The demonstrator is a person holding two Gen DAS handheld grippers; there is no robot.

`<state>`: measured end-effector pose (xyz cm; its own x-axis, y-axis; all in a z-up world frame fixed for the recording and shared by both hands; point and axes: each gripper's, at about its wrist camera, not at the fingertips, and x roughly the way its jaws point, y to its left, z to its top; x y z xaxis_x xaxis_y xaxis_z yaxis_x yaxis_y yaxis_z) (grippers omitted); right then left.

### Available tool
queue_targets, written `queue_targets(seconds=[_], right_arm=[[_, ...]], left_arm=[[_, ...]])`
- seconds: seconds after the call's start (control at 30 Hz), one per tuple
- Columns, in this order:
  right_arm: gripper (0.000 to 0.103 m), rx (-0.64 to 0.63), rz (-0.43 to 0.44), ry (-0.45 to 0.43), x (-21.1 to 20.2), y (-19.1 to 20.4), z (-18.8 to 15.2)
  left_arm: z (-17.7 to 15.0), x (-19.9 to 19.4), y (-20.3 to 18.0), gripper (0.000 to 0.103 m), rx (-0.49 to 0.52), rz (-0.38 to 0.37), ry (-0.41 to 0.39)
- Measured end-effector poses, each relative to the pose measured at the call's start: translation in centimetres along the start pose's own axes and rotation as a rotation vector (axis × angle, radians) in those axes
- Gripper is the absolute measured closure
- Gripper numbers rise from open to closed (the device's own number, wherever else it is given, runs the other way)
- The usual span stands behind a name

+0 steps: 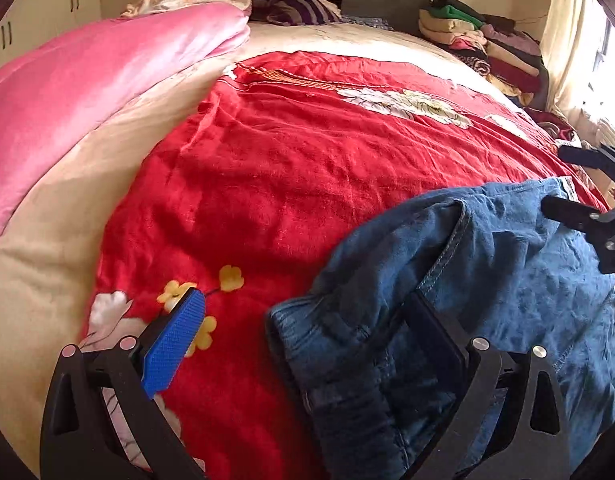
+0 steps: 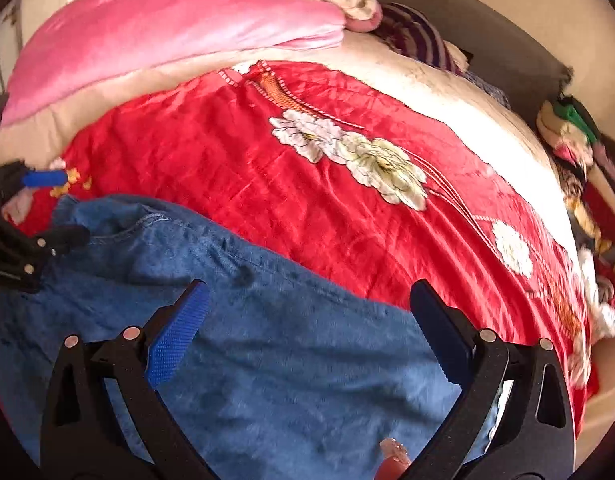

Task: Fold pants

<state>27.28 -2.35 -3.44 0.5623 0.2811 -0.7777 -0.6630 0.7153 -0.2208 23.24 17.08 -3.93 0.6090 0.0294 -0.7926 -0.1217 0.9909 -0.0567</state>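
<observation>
Blue denim pants (image 1: 507, 280) lie bunched and partly folded on the red flowered blanket (image 1: 287, 160) of a bed. My left gripper (image 1: 305, 296) is open wide at their left end, its blue-padded finger (image 1: 175, 344) over the blanket and its other finger (image 1: 439, 332) on the denim by a seam fold. In the right wrist view the pants (image 2: 267, 340) fill the lower half, and my right gripper (image 2: 309, 286) hangs open over them with nothing between its fingers. Each gripper shows in the other's view, the right gripper (image 1: 553, 178) at the pants' far end and the left gripper (image 2: 75, 206) at the left edge.
A pink quilt (image 1: 87, 92) is heaped along the bed's left side. Pillows (image 1: 291, 4) lie at the headboard. A stack of folded clothes (image 1: 487, 44) fills the far right corner by the window. Red blanket (image 2: 267, 168) stretches beyond the pants.
</observation>
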Motion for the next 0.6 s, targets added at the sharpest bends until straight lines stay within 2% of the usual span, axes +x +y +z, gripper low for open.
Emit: queue_targets(seconds=[0.07,0.1,0.17,0.2,0.27,0.33,0.37,0.43,0.57,0.6], right_arm=[[0.008,-0.035,0.005,0.009,0.7,0.4,0.3],[0.008,-0.049,0.007,0.011,0.9,0.6,0.5],[0.008,-0.082,0.008,0.015,1.4,0.9,0.7],[0.008,-0.097,0.01,0.018,1.6,1.1,0.8],[0.008,-0.129,0.006,0.027,2.0,1.5,1.0],[0.008,-0.16,0.006,0.031,2.4,1.8,1.0],[0.009,-0.181,0.005,0.027,2.5,2.1,0.9],[0.017,-0.215,0.01,0.02,2.6,2.5,1.0],[0.027,-0.298,0.004,0.029,3.3,3.8,1.0],[0.036,-0.314,0.0,0.033,3.6,4.1,1.0]], left_arm=[[0.1,0.2,-0.3,0.006,0.03,-0.011,-0.009],[0.3,0.4,-0.4,0.017,0.047,-0.012,-0.008],[0.7,1.0,-0.6,0.053,0.061,-0.046,-0.004],[0.7,1.1,-0.6,0.056,0.055,-0.071,-0.005],[0.7,1.0,-0.8,0.063,0.065,-0.074,-0.021],[0.7,0.1,-0.4,0.068,0.047,-0.094,-0.053],[0.9,-0.8,-0.1,0.069,0.024,-0.117,-0.097],[1.0,-2.0,0.2,0.069,0.011,-0.138,-0.142],[0.9,-2.8,-0.3,0.069,0.029,-0.132,-0.17],[0.9,-2.8,-0.2,0.069,0.029,-0.132,-0.171]])
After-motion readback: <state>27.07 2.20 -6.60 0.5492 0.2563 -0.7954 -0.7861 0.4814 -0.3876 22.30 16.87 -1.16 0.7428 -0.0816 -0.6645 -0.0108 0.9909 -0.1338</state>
